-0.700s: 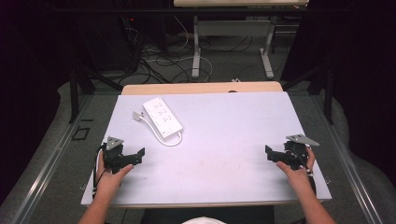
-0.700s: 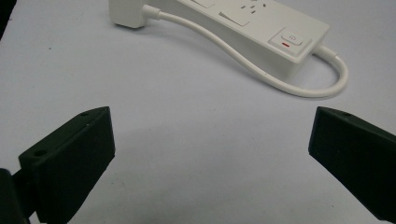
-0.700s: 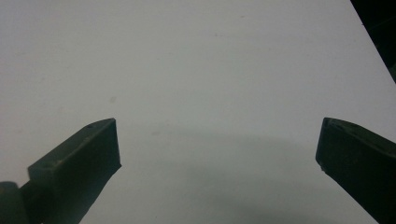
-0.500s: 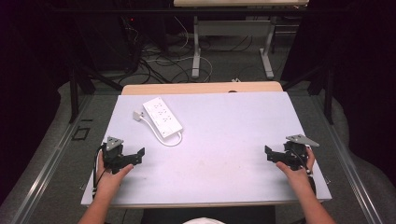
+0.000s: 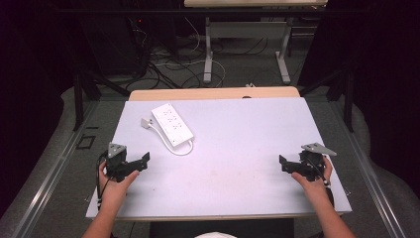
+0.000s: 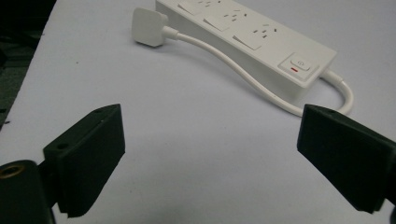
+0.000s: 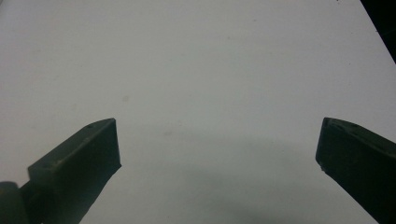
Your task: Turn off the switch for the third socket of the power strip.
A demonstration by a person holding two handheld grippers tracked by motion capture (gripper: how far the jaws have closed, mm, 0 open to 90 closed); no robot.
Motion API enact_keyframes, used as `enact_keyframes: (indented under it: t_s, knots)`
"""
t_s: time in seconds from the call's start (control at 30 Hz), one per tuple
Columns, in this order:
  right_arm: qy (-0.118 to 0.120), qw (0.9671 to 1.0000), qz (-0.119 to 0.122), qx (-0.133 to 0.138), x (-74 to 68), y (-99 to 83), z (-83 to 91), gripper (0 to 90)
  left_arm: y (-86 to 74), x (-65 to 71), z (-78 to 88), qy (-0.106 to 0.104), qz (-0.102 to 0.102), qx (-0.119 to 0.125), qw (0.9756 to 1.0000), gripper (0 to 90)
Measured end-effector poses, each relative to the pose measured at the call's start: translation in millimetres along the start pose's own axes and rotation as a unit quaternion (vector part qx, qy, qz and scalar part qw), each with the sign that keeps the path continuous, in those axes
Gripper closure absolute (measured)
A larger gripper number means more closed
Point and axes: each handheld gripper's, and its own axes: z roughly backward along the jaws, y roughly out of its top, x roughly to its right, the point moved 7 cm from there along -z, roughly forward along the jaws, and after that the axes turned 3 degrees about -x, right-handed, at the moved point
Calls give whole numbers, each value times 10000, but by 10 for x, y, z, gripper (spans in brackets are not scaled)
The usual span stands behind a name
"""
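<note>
A white power strip [image 5: 173,123] lies on the pale table [image 5: 237,139] at its back left, with its white cable looping round to a flat plug [image 5: 145,122]. In the left gripper view the power strip [image 6: 252,32] and its plug [image 6: 148,26] lie just beyond the wide-apart jaws. My left gripper [image 5: 145,159] rests near the table's front left, open and empty, pointing right. My right gripper [image 5: 282,162] sits at the front right, open and empty, pointing left. The right gripper [image 7: 219,144] has bare tabletop between its jaws.
A wooden board edge [image 5: 213,93] runs along the table's far side. Behind it, a table frame [image 5: 208,54] and loose cables [image 5: 163,64] lie on the dark floor. A metal rail [image 5: 54,168] runs along the left of the table.
</note>
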Motion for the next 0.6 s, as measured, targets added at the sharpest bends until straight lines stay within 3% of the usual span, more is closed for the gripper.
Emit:
enact_keyframes:
  t_s: [0.13,0.27,0.6]
  knots:
    - [-27,10000,30,11,5,-7,-2,0,41,2,14,-10,42,-47,10000,162]
    - [-11,10000,0,5,5,-10,4,0,91,7,1,-45,67,-140,9999,164]
    - [-15,10000,-67,28,9,-4,11,0,316,55,-2,-60,-213,-181,9996,189]
